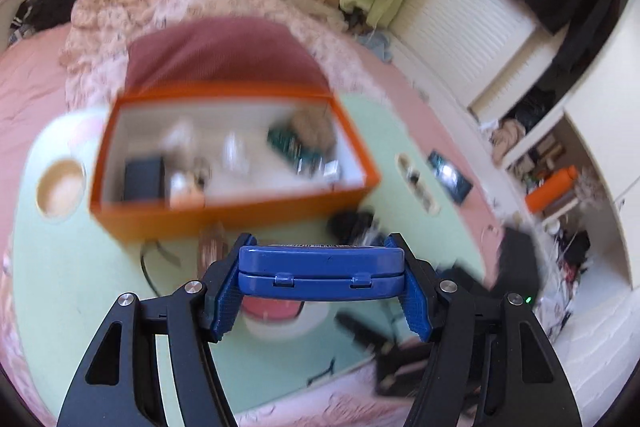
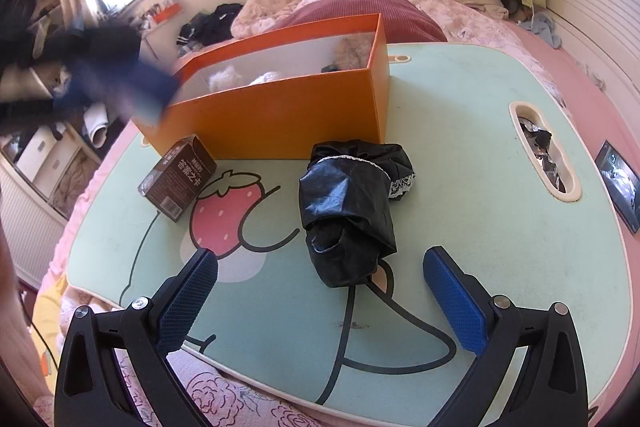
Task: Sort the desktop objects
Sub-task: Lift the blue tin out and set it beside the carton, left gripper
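A blue hinged case (image 1: 320,273) is clamped edgewise in the left gripper (image 1: 320,279) above the tabletop (image 2: 460,211), evidently for the orange box (image 1: 224,215), while the right gripper (image 2: 320,301) is held unclenched and empty before the black pouch (image 2: 348,211).

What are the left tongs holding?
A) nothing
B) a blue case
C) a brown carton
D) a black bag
B: in the left wrist view the left tongs clamp a blue case between their pads, above the table and in front of the orange box.
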Available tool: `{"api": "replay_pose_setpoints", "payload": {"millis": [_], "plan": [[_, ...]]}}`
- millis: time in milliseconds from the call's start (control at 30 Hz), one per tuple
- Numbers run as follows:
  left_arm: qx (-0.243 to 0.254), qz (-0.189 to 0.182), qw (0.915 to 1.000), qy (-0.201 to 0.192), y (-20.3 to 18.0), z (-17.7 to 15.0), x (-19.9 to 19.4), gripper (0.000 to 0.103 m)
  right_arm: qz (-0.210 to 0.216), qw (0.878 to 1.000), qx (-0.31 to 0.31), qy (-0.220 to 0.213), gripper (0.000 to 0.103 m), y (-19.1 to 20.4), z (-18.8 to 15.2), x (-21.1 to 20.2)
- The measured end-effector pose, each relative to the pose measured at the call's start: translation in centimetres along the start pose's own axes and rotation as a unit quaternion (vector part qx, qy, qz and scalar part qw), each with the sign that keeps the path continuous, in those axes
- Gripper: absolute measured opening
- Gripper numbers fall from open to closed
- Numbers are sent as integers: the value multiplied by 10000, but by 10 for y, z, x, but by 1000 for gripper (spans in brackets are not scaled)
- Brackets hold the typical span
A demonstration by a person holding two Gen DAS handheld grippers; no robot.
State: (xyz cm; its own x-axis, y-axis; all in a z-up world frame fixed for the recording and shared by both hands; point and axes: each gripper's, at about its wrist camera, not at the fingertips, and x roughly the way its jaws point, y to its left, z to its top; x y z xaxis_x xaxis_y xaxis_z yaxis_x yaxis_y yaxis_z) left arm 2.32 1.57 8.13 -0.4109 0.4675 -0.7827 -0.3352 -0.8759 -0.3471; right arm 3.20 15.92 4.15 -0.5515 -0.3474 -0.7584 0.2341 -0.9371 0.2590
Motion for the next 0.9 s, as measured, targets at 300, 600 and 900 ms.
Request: {"api": "replay_pose_setpoints", "payload": {"millis": [300,600,900], "plan": [[-84,508,9987,-51,12,-28,44,67,7,10000,3,-3,103,0,-1,-1],[192,990,9890,-1080,4,-51,-24,86,19,10000,1,-13,103,-1,-1,-1],[-303,1450,9886,-252,57,-78,15,86,18,10000,-3,-15,103,-2,-2,-1]]}}
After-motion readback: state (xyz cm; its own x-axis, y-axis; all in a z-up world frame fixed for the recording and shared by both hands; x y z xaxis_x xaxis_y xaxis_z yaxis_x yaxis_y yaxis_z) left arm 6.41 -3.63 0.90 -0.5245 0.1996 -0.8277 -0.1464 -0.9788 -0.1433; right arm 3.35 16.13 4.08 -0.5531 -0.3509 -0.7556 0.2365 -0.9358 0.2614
